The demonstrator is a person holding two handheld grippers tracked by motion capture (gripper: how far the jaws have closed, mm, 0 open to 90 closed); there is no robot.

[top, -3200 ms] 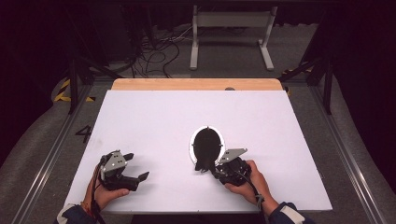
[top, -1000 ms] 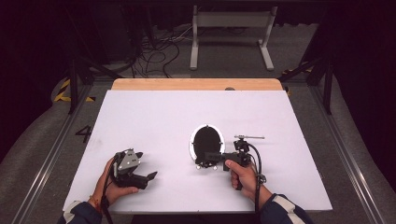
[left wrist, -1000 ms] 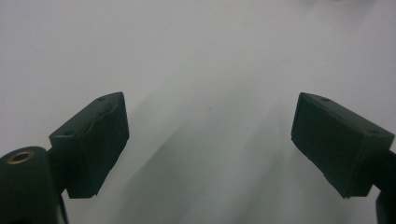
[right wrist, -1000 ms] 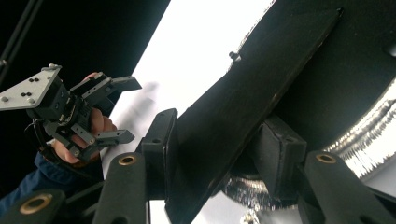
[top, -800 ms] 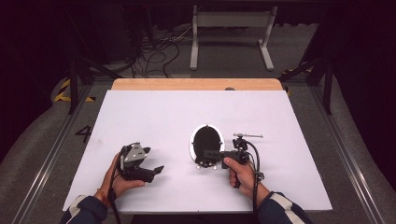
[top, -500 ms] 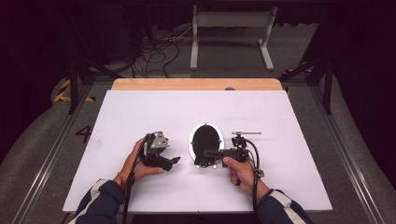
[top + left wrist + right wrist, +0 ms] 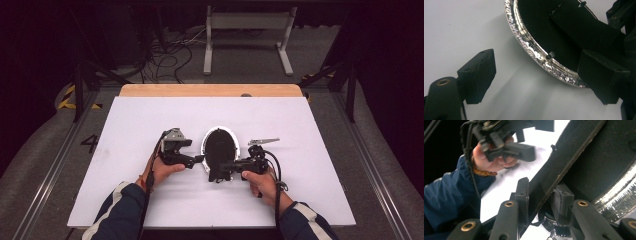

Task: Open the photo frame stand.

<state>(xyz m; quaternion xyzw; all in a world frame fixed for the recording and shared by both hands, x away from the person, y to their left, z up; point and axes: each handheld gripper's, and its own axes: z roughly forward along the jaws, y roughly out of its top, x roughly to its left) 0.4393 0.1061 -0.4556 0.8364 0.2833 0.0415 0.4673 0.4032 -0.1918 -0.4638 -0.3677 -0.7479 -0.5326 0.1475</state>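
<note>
Jaws around black-lined pan's (image 7: 220, 147) flap (image 7: 564, 167)

One white table (image 7: 125, 150), one black silver-rimmed pan (image 7: 220, 145), two tools: left (image 7: 196, 160), right (image 7: 224, 167).

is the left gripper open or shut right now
Open. In the left gripper view the jaws of the left gripper stand wide apart, with bare table and the silver-rimmed dish edge between them, nothing pressed.
</note>
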